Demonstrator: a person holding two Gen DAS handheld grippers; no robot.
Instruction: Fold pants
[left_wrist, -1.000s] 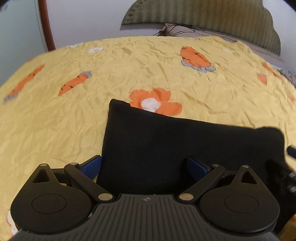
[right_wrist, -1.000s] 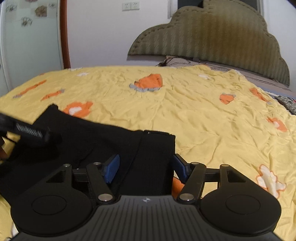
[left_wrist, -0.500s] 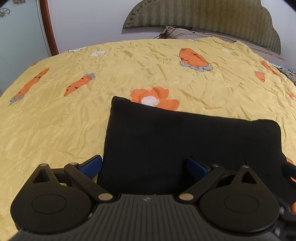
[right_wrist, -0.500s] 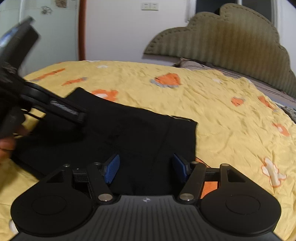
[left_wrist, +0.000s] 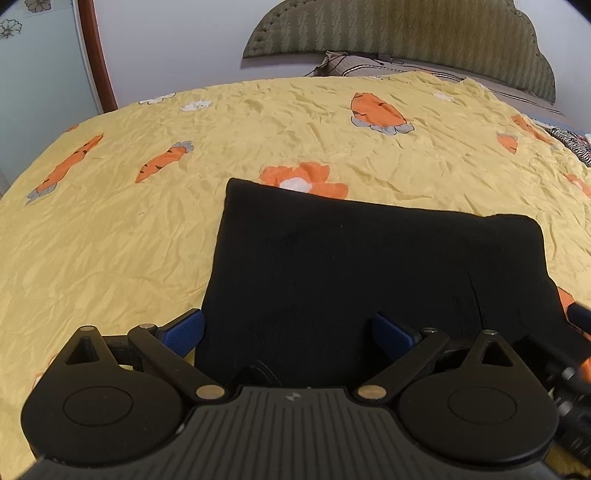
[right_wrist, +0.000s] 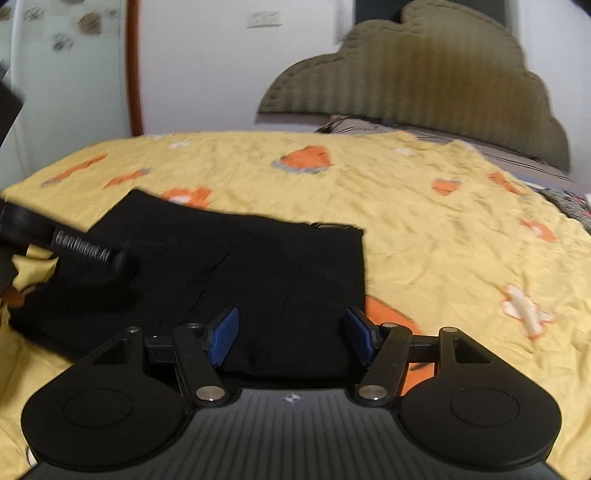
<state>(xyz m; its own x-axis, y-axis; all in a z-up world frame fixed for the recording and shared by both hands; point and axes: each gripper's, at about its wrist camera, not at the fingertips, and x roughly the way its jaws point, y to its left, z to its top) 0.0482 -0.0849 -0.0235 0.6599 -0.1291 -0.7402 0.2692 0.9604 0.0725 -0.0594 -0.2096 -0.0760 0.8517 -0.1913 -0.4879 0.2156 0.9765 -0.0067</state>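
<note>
The black pants (left_wrist: 369, 266) lie folded into a flat rectangle on the yellow bedspread (left_wrist: 147, 229). My left gripper (left_wrist: 288, 332) is open over the near left part of the pants, holding nothing. In the right wrist view the pants (right_wrist: 258, 266) lie the same way, and my right gripper (right_wrist: 291, 336) is open over their near right edge, holding nothing. Part of the left gripper body (right_wrist: 74, 247) shows at the left of the right wrist view, over the pants' left end.
The bedspread (right_wrist: 443, 240) has orange carrot and flower prints. An olive padded headboard (right_wrist: 424, 77) and a pillow (left_wrist: 354, 62) stand at the far end. A white wall and a door frame (left_wrist: 96, 59) are at the left.
Both grippers have lifted and drawn back a little from the pants. The right view has risen and swung, showing more of the folded pants. Both stay open.
</note>
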